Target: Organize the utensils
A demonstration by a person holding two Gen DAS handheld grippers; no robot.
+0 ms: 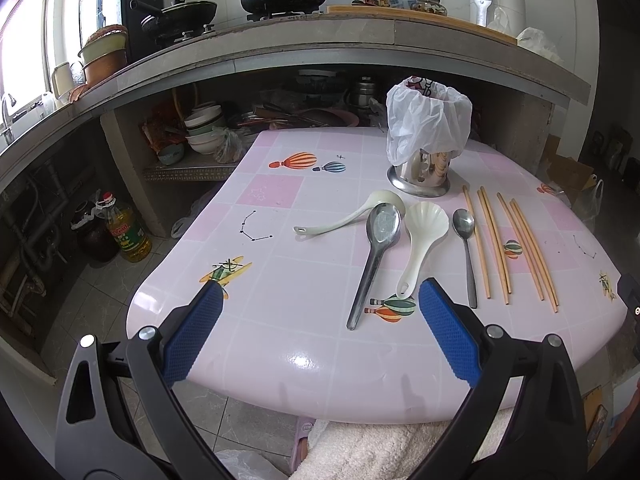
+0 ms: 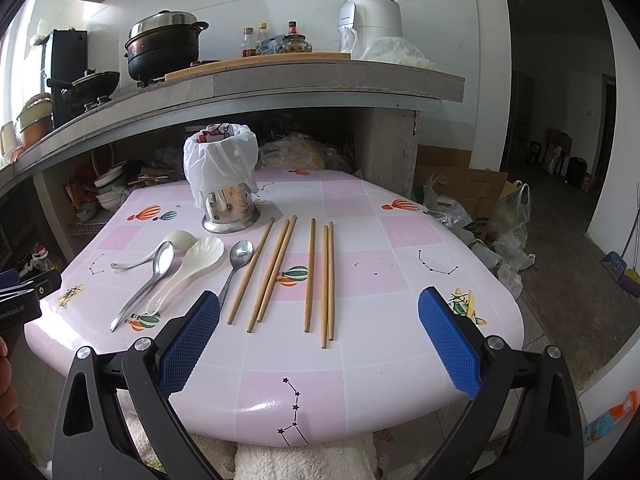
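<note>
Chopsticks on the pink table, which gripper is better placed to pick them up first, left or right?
Probably the right. The right gripper hangs open with the chopsticks lying straight ahead between its fingers. The left gripper, also open, faces the spoons, with the chopsticks off to its right.

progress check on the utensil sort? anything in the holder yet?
Nothing looks done: the holder's inside is hidden by its plastic bag. Nothing in hand: left gripper and right gripper hover over the near table edge, jaws wide open and empty. All still left on the table: two metal spoons, white ladle, shell-shaped scoop, six chopsticks.
</note>
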